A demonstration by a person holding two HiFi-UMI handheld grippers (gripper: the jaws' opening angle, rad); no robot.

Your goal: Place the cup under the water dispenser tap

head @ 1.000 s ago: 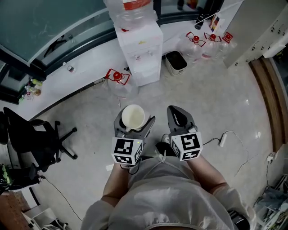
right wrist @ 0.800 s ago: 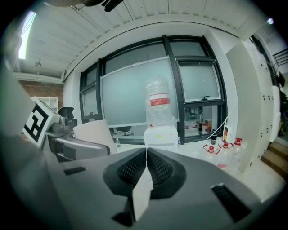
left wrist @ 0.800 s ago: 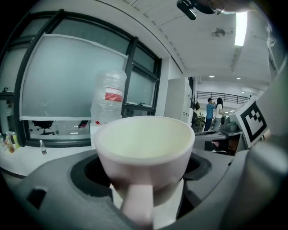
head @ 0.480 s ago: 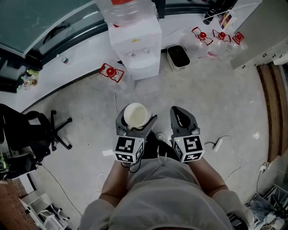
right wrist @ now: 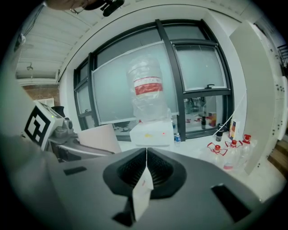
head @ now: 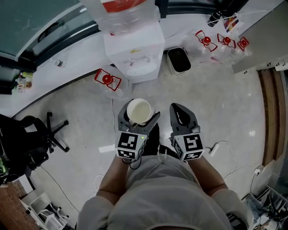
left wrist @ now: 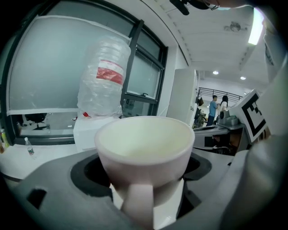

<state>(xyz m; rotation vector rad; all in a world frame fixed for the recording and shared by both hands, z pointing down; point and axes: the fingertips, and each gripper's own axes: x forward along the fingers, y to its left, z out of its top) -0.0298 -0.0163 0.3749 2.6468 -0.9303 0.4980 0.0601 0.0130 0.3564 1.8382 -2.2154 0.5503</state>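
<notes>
Cup [head: 139, 111] sits upright in your left gripper [head: 138, 117], jaws clamped around its body, well short of the water dispenser [head: 135, 45]. Your right gripper [head: 180, 111] is closed and empty. You're likely mid-carry; next, step closer and lower it.

**White cup held upright, short of the dispenser**
The cup [head: 139, 110] is white, empty and upright, clamped between the jaws of the left gripper [head: 138, 116], with its handle at 6 o'clock. The water dispenser [head: 133, 50] is a white cabinet topped by an inverted, clear, red-labelled bottle [head: 121, 11]. It stands at 12 o'clock from the cup, well apart.
</notes>
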